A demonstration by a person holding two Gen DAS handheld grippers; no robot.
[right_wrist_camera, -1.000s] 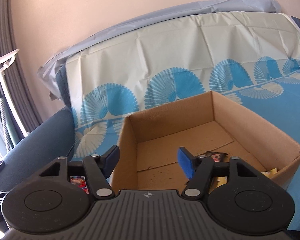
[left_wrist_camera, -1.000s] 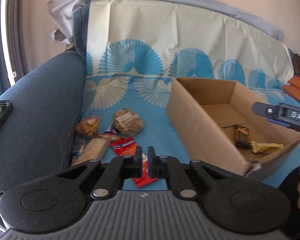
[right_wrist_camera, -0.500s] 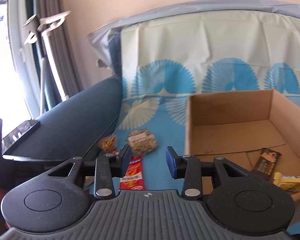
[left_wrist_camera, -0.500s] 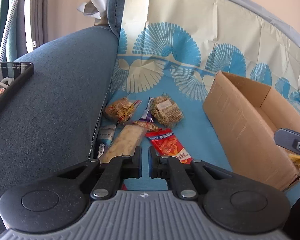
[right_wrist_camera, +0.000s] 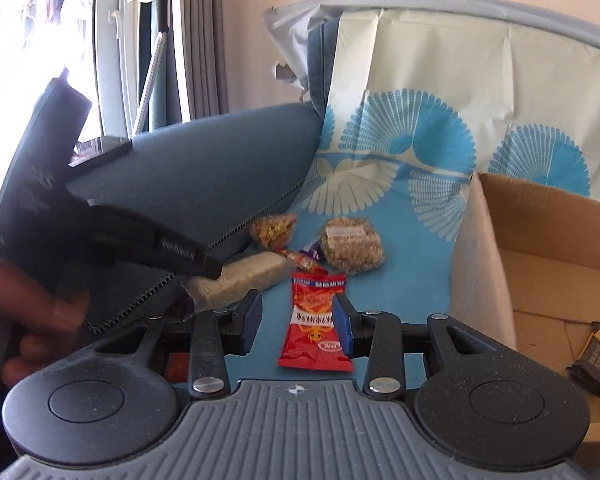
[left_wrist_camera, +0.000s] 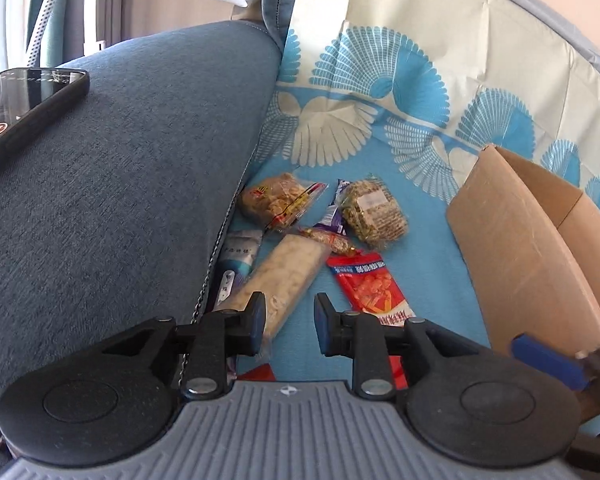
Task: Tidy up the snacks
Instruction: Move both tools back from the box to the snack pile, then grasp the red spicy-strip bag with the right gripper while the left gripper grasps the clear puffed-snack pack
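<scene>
Sofa seat (left_wrist_camera: 420,264): covered with a blue sheet printed with fans; it carries every snack and the box.
Cardboard box (right_wrist_camera: 540,240): open-topped, to the right of the loose snacks; a dark bar (right_wrist_camera: 594,354) and a yellow wrapper already lie inside, so the sorting looks partly done.
Loose pile: gathered against the sofa arm (left_wrist_camera: 120,200), ahead of both tongs.
Pale long bar (left_wrist_camera: 278,276): long axis runs from near-left to far-right; its near end lies just ahead of the left tongs (left_wrist_camera: 290,322), between and slightly left of the tips.
Red packet (right_wrist_camera: 316,320): long axis points almost straight away from the right tongs (right_wrist_camera: 296,320), centred in their gap.
Nearer hand: left for the pale bar, right for the red packet, by my reading.
Left tongs: tips apart, holding nothing.
Right tongs: tips apart, straddling the red packet without clamping it.
Phone (left_wrist_camera: 24,104): on the sofa arm, screen lit.
Writing: Chinese characters on the red packet, too small to read; the other labels are illegible.
</scene>
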